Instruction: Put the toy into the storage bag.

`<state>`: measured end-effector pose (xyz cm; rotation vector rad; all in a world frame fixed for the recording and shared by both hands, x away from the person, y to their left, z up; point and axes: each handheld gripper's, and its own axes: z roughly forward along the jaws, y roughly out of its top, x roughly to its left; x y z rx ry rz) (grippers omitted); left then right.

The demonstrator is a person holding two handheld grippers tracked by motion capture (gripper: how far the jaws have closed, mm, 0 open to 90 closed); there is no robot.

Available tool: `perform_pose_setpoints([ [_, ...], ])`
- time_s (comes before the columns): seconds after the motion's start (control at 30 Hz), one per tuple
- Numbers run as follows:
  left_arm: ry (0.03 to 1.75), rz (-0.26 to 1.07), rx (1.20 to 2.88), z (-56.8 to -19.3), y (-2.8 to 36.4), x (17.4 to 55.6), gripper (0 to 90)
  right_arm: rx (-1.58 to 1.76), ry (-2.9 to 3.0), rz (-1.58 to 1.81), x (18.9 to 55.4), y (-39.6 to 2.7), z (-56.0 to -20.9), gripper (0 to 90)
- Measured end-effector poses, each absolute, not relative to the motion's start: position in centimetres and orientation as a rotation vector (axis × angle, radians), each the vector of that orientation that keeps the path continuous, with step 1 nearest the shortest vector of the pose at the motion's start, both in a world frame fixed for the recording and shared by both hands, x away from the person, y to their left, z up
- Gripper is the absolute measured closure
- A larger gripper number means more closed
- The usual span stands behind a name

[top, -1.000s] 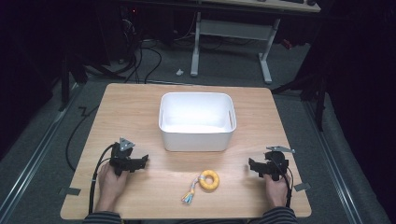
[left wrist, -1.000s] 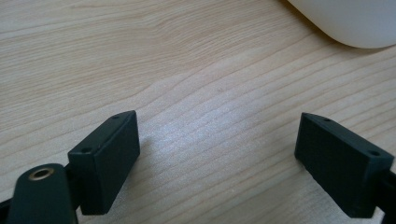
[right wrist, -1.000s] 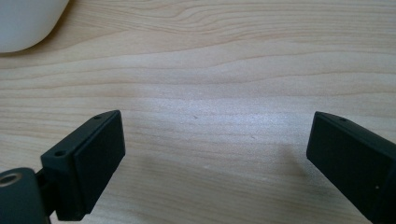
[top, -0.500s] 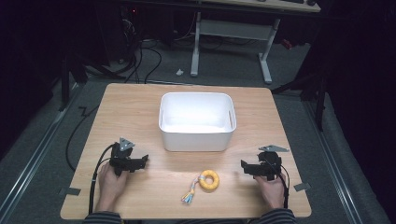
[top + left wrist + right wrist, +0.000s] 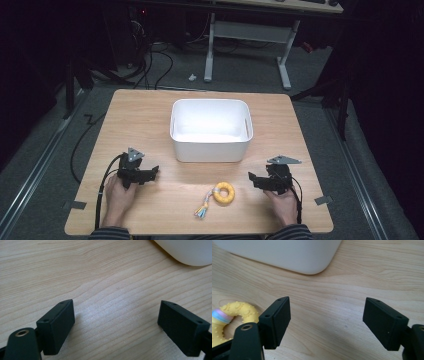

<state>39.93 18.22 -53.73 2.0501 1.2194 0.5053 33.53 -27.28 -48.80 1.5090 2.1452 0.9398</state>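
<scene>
A yellow knobbly ring toy (image 5: 223,193) with a coloured tassel lies on the wooden table near the front, right of centre. My right gripper (image 5: 253,178) sits just right of it, pointing left. Its jaws have just been closing but stand open, with bare wood between them. In the right gripper view the ring toy (image 5: 236,311) lies left of the left jaw, outside the right gripper (image 5: 325,320). My left gripper (image 5: 153,172) rests at the front left, pointing right and open. In the left gripper view only table shows between the jaws of the left gripper (image 5: 116,325).
A white plastic bin (image 5: 210,150) stands at the table's middle, behind both grippers; its corner shows as the bin (image 5: 185,251) and the bin (image 5: 287,255). Table edges lie close behind both hands. Dark floor with cables and a desk frame surrounds the table.
My right gripper has moved left toward the ring toy and lifted slightly, and its jaws have narrowed. The left gripper, the ring toy and the bin have stayed put.
</scene>
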Motion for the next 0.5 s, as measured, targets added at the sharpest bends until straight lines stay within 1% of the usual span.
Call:
perform_pose_setpoints([
  [0.1,1.22,0.505,2.049,-53.7,18.2,39.9,14.4,1.491,2.169,0.956,33.4,-26.9,-48.7,26.9],
  [0.17,1.22,0.505,2.05,-53.7,18.2,39.9,14.4,1.471,2.184,0.96,33.3,-26.6,-48.6,30.5],
  [0.5,1.219,0.505,2.05,-53.7,18.2,39.9,14.4,1.405,2.312,0.97,33.0,-24.9,-48.5,38.4],
])
